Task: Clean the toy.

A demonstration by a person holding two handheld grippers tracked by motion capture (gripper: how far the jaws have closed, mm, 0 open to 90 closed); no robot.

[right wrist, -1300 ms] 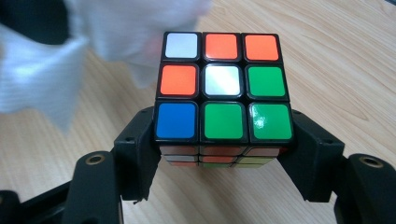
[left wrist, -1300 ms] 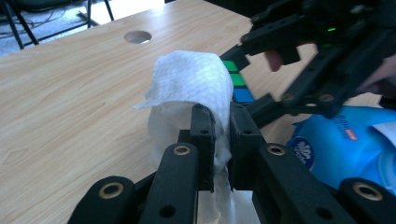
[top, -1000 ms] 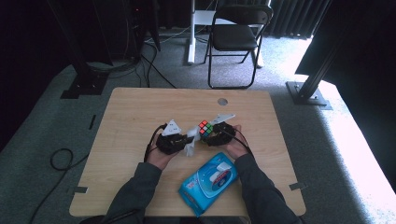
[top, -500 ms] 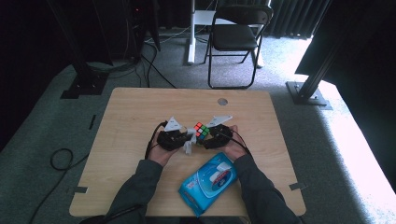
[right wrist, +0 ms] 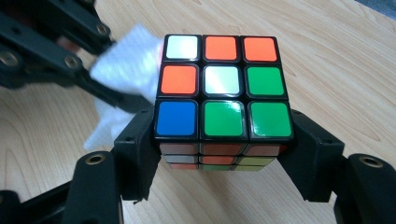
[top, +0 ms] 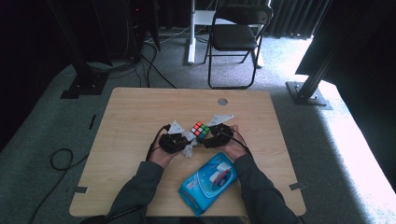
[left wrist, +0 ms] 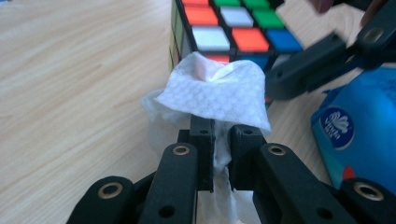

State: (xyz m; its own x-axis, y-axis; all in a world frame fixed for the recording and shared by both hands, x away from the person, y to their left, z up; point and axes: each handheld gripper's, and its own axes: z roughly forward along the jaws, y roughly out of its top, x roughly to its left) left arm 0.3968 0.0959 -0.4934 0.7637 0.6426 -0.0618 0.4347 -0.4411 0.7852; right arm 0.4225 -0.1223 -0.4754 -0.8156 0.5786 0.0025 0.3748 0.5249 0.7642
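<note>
A scrambled puzzle cube (top: 200, 129) sits at the middle of the wooden table (top: 140, 112), clamped between the jaws of my right gripper (right wrist: 223, 154); its top face (right wrist: 222, 88) shows white, orange, green and blue squares. My left gripper (left wrist: 221, 140) is shut on a crumpled white wet wipe (left wrist: 215, 91), whose bunched end presses against the cube's side (left wrist: 224, 28). In the high view the left gripper (top: 184, 139) comes from the left and the right gripper (top: 208, 136) from the right, both meeting at the cube. From the right gripper view the wipe (right wrist: 123, 70) lies at the cube's left.
A blue pack of wet wipes (top: 208, 182) lies near the table's front edge between the forearms. A round hole (top: 222, 101) is in the table at the back. A folding chair (top: 236, 37) and stand legs are on the floor beyond.
</note>
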